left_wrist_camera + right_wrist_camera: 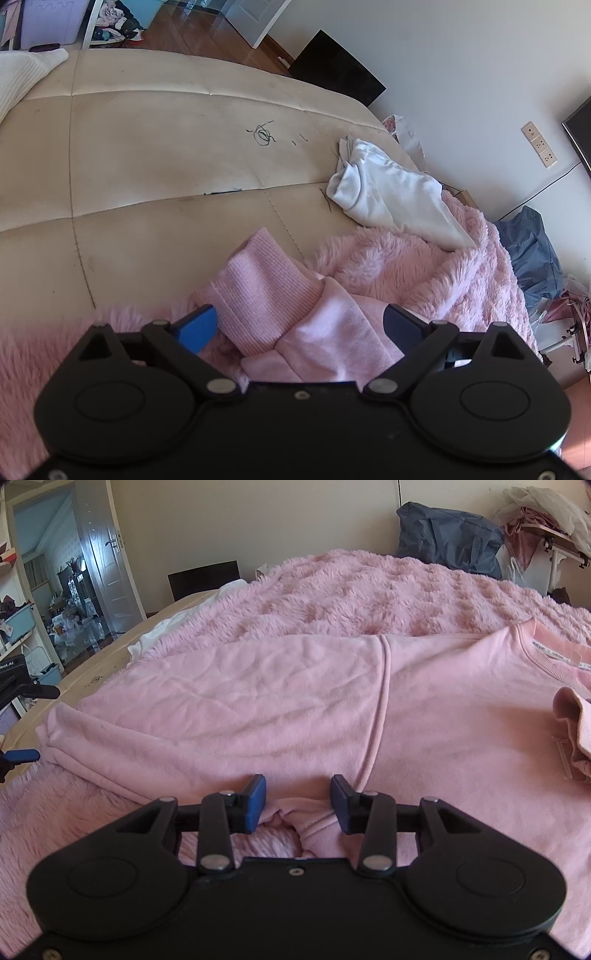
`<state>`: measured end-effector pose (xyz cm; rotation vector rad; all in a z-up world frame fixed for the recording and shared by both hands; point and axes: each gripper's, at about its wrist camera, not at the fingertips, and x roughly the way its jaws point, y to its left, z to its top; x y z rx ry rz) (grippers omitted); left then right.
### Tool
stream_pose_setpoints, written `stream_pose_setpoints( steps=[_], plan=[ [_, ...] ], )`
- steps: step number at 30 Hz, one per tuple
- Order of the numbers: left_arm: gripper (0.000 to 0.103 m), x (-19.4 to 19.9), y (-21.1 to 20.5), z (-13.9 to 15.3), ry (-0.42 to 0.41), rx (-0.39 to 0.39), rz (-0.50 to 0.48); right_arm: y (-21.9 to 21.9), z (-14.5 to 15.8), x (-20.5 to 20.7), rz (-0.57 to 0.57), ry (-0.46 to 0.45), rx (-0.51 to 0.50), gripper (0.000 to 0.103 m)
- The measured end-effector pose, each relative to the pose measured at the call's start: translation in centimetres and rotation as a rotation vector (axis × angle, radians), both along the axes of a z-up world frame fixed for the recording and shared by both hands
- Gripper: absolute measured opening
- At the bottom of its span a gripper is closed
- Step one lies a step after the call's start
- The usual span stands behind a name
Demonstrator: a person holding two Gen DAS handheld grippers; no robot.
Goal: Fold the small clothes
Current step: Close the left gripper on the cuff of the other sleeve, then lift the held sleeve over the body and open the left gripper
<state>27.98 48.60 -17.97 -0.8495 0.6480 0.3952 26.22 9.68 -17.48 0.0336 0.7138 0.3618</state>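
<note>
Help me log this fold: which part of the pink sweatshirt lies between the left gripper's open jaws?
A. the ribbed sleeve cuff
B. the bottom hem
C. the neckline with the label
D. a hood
A: in the left wrist view the ribbed sleeve cuff of the pink sweatshirt lies between the left gripper's wide-open jaws.

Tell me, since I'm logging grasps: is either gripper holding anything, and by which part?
Nothing is clamped. The left gripper is open around the pink sweatshirt's ribbed cuff; the right gripper is open at the pink sweatshirt's near edge.
</note>
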Motion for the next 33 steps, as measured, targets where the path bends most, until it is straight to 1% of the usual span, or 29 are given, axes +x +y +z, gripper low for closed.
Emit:
stream_pose_setpoints(
  steps=[2, 3, 4, 5, 6, 7, 8, 10, 14, 16, 19, 21, 25, 27, 29, 31, 33],
  plan=[
    [0.092, -0.2, 0.1, -0.1, 0.006, -0.018, -0.002, -0.1, 0.0, 0.1, 0.002, 0.003, 0.001, 0.040],
    [0.084, -0.3, 0.2, -0.3, 0.014, -0.025, 0.006, -0.1, 0.0, 0.1, 0.002, 0.004, 0.003, 0.040],
    [0.063, -0.4, 0.4, -0.4, 0.025, -0.029, 0.024, -0.1, 0.0, 0.2, 0.002, 0.005, 0.003, 0.040],
    [0.050, -0.6, 0.6, -0.6, 0.046, -0.033, 0.042, -0.1, 0.0, 0.2, 0.001, 0.005, 0.003, 0.040],
    [0.029, -0.6, 0.8, -0.7, 0.062, -0.033, 0.050, -0.1, 0.0, 0.2, 0.001, 0.005, 0.002, 0.040],
    [0.014, -0.5, 1.0, -0.8, 0.085, -0.023, 0.056, -0.1, 0.0, 0.2, 0.001, 0.004, 0.001, 0.040],
    [0.017, -0.5, 1.2, -1.0, 0.099, -0.023, 0.054, -0.1, 0.0, 0.2, 0.001, 0.004, 0.001, 0.040],
    [0.017, -0.7, 1.7, -1.3, 0.085, -0.054, 0.060, 0.0, 0.0, 0.2, 0.002, 0.004, -0.001, 0.040],
    [0.019, -1.0, 2.1, -1.7, 0.071, -0.075, 0.073, 0.0, 0.0, 0.2, 0.002, 0.002, -0.004, 0.040],
    [0.012, -1.0, 2.2, -1.8, 0.060, -0.082, 0.064, 0.0, 0.0, 0.2, 0.002, 0.003, -0.005, 0.041],
    [0.008, -1.4, 2.2, -1.7, 0.030, -0.092, 0.067, 0.0, -0.1, 0.3, 0.002, 0.005, -0.005, 0.041],
    [0.007, -1.8, 2.2, -1.6, 0.001, -0.108, 0.081, 0.0, -0.1, 0.3, 0.001, 0.005, -0.005, 0.041],
    [0.006, -2.8, 2.0, -0.7, -0.052, -0.109, 0.090, 0.0, 0.0, 0.3, 0.000, 0.006, -0.005, 0.041],
    [0.006, -3.4, 1.8, 0.1, -0.094, -0.128, 0.087, -0.1, 0.0, 0.4, -0.001, 0.009, -0.003, 0.041],
    [0.006, -3.9, 1.3, 1.6, -0.153, -0.149, 0.070, -0.1, 0.2, 0.4, -0.006, 0.011, 0.005, 0.041],
    [0.006, -4.0, 0.4, 3.5, -0.217, -0.173, 0.035, -0.4, 0.5, 0.2, -0.019, 0.002, 0.023, 0.041],
    [0.006, -3.9, -1.0, 5.9, -0.278, -0.168, -0.009, -0.7, 0.9, -0.2, -0.050, -0.022, 0.030, 0.041]
  ],
)
